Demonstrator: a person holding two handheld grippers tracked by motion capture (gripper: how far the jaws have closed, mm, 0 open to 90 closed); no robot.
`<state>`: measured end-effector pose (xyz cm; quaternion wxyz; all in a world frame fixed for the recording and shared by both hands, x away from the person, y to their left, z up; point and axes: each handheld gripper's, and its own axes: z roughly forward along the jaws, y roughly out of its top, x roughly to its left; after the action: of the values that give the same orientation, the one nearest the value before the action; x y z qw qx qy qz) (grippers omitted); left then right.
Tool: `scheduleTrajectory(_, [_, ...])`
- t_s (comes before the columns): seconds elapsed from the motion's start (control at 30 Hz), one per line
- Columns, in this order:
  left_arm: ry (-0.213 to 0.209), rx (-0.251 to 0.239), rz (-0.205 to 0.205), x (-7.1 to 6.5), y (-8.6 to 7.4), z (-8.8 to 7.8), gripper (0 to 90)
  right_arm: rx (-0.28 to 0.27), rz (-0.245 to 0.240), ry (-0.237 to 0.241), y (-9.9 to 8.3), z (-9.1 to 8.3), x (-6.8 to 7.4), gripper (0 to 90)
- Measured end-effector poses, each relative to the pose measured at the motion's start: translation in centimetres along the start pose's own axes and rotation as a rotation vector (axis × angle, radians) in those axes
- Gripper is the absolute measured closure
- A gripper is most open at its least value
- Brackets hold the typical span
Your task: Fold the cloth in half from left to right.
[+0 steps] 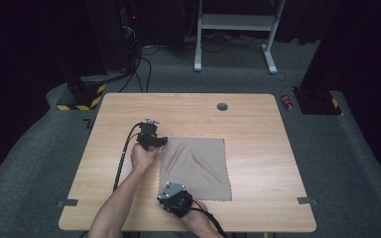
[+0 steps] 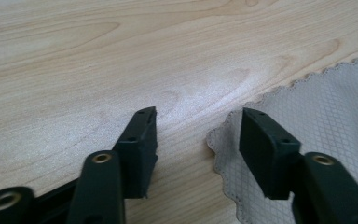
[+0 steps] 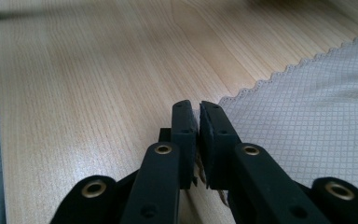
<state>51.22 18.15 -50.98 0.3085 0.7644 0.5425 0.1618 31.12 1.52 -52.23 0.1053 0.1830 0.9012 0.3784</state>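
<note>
Now the cloth (image 3: pixel 307 121) corner sits pinched inside the right tool (image 3: pixel 198 116).

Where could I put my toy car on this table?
Bare wood lies right of the cloth, up to the table edge, and along the far side by the round hole. It's crowded at the cloth's left edge, where the left claw and right claw work.

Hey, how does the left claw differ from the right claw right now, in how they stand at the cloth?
The left claw has its jaws wide apart, straddling a scalloped corner of the grey cloth without pinching it; the right claw has its jaws nearly together, with a bit of cloth edge pinched between them. In the high view the left claw sits at the cloth's far left corner, the right claw at its near left corner. Both are black and low over the wooden table.
</note>
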Motion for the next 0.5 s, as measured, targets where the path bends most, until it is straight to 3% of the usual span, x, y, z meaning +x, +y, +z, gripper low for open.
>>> scheduleTrajectory(0.1, [0.029,0.018,0.064,-0.5,0.1,0.0,56.3,0.004,-0.007,-0.003,0.0,0.0,0.1,88.0])
scheduleTrajectory(0.23, [0.005,0.053,0.095,-0.9,0.6,0.1,69.6,0.005,-0.013,-0.012,0.1,0.0,0.2,89.2])
scheduleTrajectory(0.37, [-0.031,0.052,0.080,-1.0,0.8,0.3,86.2,0.004,-0.013,-0.019,0.1,0.0,0.3,89.8])
scheduleTrajectory(0.5, [-0.053,0.069,0.059,-0.6,1.0,0.3,89.7,0.017,-0.009,-0.012,0.2,-0.1,0.2,90.0])
